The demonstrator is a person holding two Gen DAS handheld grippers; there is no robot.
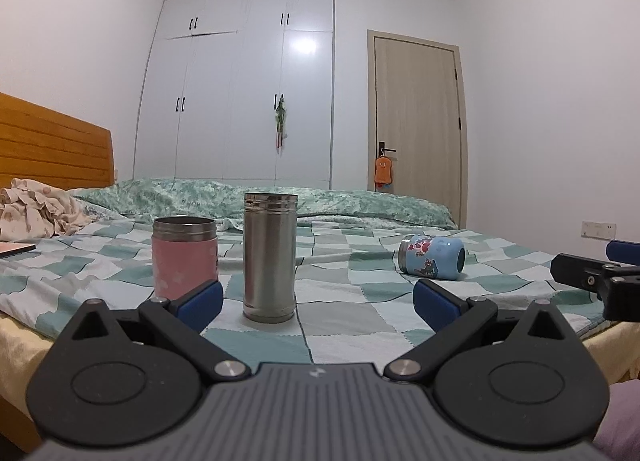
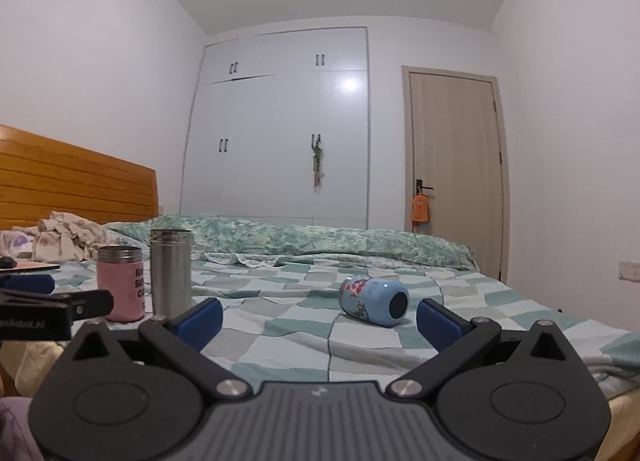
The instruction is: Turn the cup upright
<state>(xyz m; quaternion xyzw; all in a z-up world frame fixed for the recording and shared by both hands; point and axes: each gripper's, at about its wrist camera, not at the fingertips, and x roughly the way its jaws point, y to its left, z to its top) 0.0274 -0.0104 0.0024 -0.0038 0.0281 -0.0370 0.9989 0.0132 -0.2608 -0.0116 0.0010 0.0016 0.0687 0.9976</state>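
Observation:
A light blue cup (image 1: 432, 258) with cartoon prints lies on its side on the checked bedsheet, its base toward me; it also shows in the right wrist view (image 2: 374, 301). My left gripper (image 1: 318, 303) is open and empty near the bed's front edge, in front of a tall steel cup (image 1: 270, 257). My right gripper (image 2: 319, 321) is open and empty, a little short of the blue cup, which lies between its fingers' lines. The right gripper's side shows in the left wrist view (image 1: 592, 281).
A pink steel-rimmed cup (image 1: 185, 257) stands upright left of the tall steel cup (image 2: 171, 273); the pink one also shows in the right wrist view (image 2: 121, 284). Crumpled clothes (image 1: 36, 207) and a wooden headboard (image 1: 52, 145) are at left. A folded green quilt (image 1: 280, 201) lies behind.

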